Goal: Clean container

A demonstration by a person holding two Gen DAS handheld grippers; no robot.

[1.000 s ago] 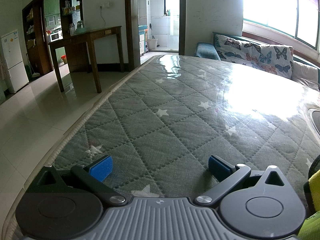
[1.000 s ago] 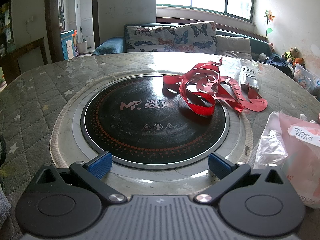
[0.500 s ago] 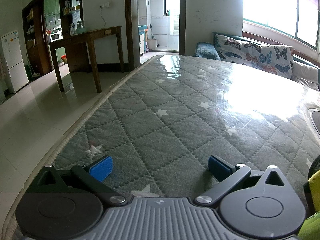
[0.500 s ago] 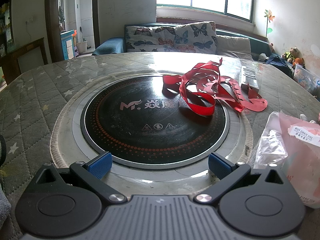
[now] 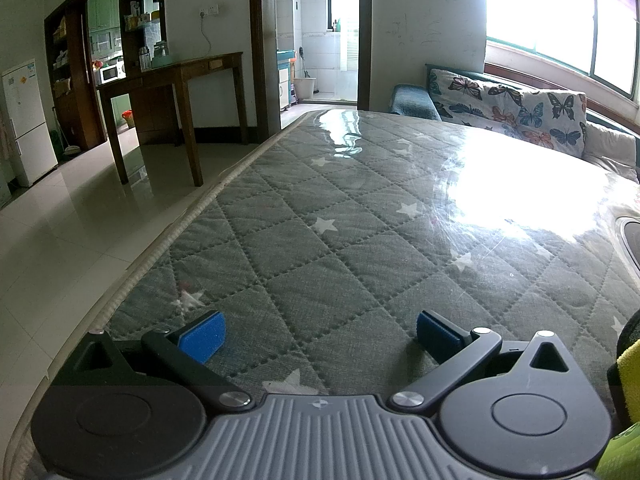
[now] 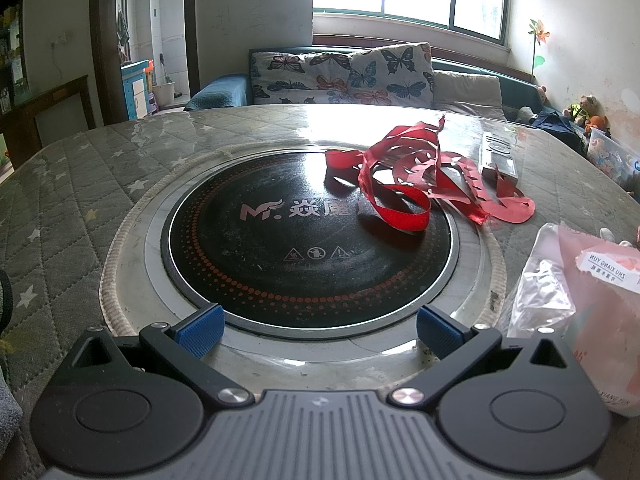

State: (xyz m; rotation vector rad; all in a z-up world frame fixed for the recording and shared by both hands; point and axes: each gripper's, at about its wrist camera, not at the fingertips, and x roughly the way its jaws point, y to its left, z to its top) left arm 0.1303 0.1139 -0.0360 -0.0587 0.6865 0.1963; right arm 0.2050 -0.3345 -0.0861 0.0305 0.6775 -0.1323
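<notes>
Left gripper is hovering wide open and empty over the quilted table. Right gripper, likewise gaping and empty, is facing the cooktop and red ribbon.

Left gripper: jaws spread wide, blue pads well apart, nothing between them, held low and level. Right gripper: same attitude, jaws wide, empty. The holding hands lie behind both cameras; their grip cannot be judged.
</notes>
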